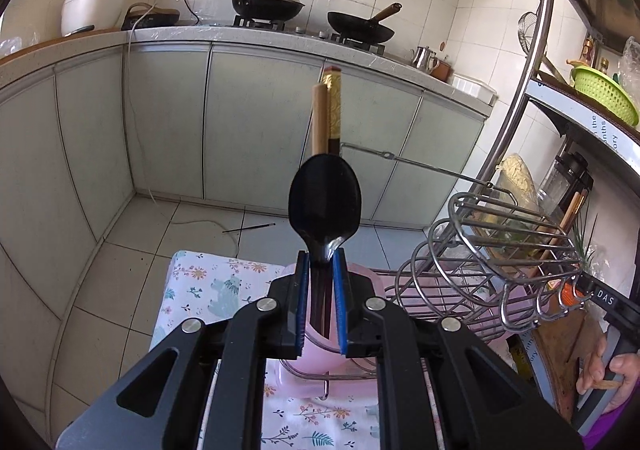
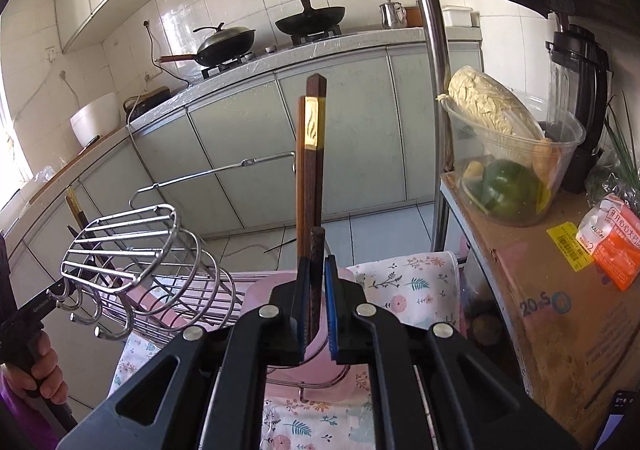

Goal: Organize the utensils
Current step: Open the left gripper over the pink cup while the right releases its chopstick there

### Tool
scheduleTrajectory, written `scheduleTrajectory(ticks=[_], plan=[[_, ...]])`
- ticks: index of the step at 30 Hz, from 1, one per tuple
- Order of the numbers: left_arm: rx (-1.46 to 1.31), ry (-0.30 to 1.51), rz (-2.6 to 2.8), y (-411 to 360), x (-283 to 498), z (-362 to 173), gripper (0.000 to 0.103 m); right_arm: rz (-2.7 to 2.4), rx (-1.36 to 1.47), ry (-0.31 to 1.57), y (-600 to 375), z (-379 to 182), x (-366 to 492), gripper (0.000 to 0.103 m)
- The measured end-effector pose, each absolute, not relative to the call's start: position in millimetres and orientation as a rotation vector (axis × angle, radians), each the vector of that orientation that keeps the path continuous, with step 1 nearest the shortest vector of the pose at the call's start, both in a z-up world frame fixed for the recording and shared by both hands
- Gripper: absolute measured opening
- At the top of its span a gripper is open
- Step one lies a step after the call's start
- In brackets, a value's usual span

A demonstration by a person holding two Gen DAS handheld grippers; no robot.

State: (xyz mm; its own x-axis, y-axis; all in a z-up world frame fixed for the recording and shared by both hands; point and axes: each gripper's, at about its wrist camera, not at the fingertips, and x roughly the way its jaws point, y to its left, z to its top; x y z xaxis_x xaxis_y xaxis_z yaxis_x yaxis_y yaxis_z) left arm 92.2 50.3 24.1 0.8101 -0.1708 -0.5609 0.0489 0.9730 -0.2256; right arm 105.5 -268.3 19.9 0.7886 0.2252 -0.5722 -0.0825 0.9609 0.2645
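utensils fill both of our grippers. our left gripper (image 1: 323, 256) is clamped narrow on a black spoon (image 1: 325, 201) together with chopsticks: the spoon's bowl stands up just past the blue pads (image 1: 339, 290), and a light wooden chopstick (image 1: 319, 118) and a dark one with a gold band (image 1: 334, 106) rise behind it. our right gripper (image 2: 316, 264) is pinched nearly closed on a bundle of dark brown chopsticks (image 2: 311, 170), which stand upright between its pads; one carries a gold band near the top.

between the two grippers lies a wire utensil holder (image 2: 136, 250), tipped on its side on a wire rack (image 1: 420, 298), its hooks hanging off the near edge. below the rack we see a pink tray (image 2: 276, 282) resting on a floral cloth (image 1: 200, 286). the holder sits to the right of the left gripper and to the left of the right one, apart from both bundles.

to the right stands a metal shelf (image 2: 434, 90) with a plastic bowl of vegetables (image 2: 516, 154) on a cardboard box (image 2: 560, 310). across the tiled floor (image 1: 132, 234), two woks (image 1: 267, 2) sit on the stove.
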Motion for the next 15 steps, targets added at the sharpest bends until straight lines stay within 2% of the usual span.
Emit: scheduleTrajectory(ticks=[3,5,6,11,15], plan=[[-0.231,0.639,-0.112,54,95,21,0.013,0.170,0.244,0.664,-270,18,107,0.011],[-0.250,0.648,-0.109,57,95,20,0.024,0.171,0.258,0.674,-273,17,106,0.018],[-0.256,0.647,-0.110,57,94,21,0.026,0.174,0.265,0.673,-274,17,105,0.022],[-0.260,0.629,-0.106,61,84,26,0.033,0.174,0.281,0.669,-277,20,95,0.022],[-0.267,0.623,-0.110,60,75,29,0.034,0.177,0.275,0.659,-276,20,81,0.022]])
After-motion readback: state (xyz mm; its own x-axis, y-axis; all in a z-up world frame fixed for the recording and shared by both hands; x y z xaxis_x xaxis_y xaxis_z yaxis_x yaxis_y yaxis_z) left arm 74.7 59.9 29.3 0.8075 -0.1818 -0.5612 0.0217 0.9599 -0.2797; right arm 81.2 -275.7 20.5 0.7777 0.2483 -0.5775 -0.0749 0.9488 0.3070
